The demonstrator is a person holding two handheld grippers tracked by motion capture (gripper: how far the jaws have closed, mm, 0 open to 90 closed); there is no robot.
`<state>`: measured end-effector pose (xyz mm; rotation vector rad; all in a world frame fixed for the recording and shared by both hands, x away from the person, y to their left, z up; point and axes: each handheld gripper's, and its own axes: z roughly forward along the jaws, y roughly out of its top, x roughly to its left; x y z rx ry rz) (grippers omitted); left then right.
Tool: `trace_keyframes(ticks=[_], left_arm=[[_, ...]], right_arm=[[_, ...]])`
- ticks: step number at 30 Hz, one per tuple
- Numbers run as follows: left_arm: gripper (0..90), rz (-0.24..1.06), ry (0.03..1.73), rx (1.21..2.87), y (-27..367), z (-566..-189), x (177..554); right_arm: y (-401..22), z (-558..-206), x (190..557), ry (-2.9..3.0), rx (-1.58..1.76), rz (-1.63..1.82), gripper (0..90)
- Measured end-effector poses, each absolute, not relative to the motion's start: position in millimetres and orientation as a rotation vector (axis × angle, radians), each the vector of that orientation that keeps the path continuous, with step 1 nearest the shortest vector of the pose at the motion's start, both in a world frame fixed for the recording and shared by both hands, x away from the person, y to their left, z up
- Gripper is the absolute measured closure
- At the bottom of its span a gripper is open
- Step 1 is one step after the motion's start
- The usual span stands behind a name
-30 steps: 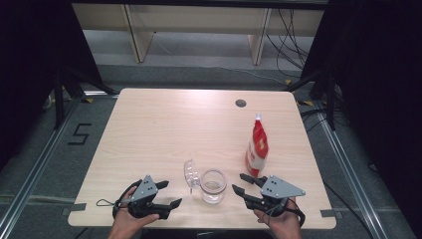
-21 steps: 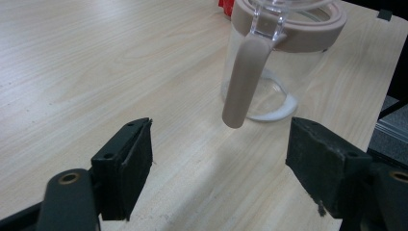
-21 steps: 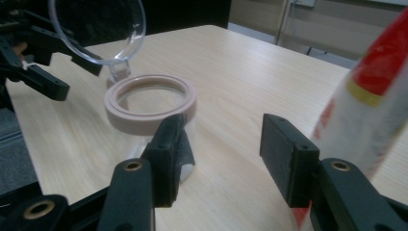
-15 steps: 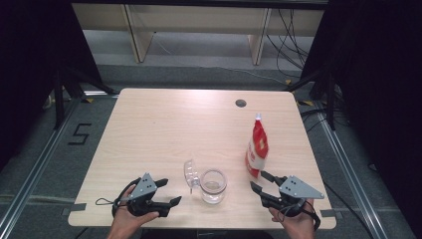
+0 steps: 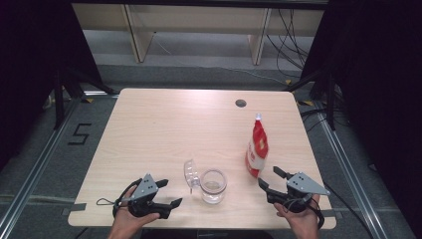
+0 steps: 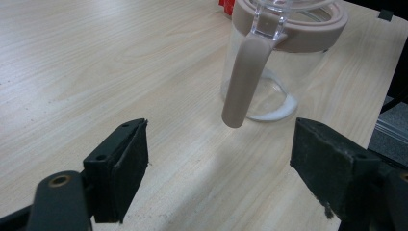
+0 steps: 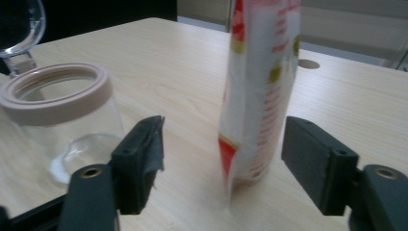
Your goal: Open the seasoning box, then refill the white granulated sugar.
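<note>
We are finding the red-and-white pouch (image 7: 257, 91) cut off by the top edge in the right gripper view, its printing blurred beyond reading. The jar (image 6: 276, 57) is losing its rim and lid to the left gripper view's top edge.

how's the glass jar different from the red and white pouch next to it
The clear glass jar with the beige rim and handle is see-through and squat, while the red and white plastic pouch is opaque, printed and taller. The jar's top is open with its clear lid flipped up to one side; the pouch tapers to a small cap. Both stand upright on the light wooden table.
</note>
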<state>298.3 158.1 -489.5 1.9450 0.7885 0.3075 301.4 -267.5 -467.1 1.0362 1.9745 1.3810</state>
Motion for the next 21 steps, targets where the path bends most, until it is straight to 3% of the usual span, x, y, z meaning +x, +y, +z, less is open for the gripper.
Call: trace_keyframes(ticks=[21], left_arm=[[19.9, 0.315, 0.772, 1.951, 159, -490, 294]], right_arm=[[-261, -474, 340, 1.923, 1.072, 1.318, 24.7]])
